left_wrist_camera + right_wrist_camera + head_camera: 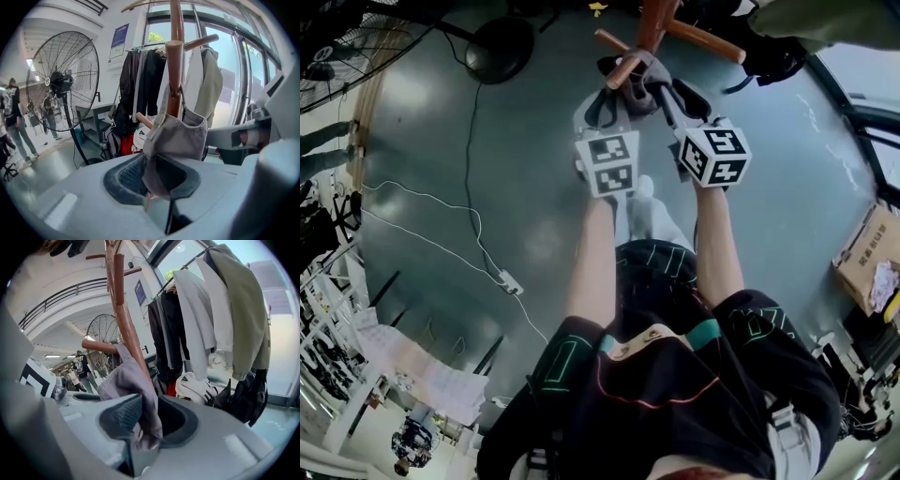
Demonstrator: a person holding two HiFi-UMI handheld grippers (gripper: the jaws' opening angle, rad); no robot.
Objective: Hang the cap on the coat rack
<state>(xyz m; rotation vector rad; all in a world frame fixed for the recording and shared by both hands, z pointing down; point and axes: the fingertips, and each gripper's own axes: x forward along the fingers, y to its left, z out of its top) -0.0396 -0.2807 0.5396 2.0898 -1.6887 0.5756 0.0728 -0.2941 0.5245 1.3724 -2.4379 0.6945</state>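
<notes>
Nearest us, a person's black shirt (675,394) fills the bottom of the head view, cut off by the frame's lower edge. Bare forearms reach out to the left gripper (614,94) and right gripper (666,89), whose jaw tips we lose there behind their marker cubes (607,164) and the grey cap (637,80). From each gripper's own view we see the jaws spread, with cap fabric hanging loose in the gap rather than pinched: on the left it drapes between the dark pads (129,176), on the right it lies against one pad. The cap hangs over a lower peg (98,347) of the wooden coat rack (123,310), whose top runs out of frame. We cannot make out the brim. Behind, hanging coats (225,310) and a standing fan (63,79) are partly cropped.
</notes>
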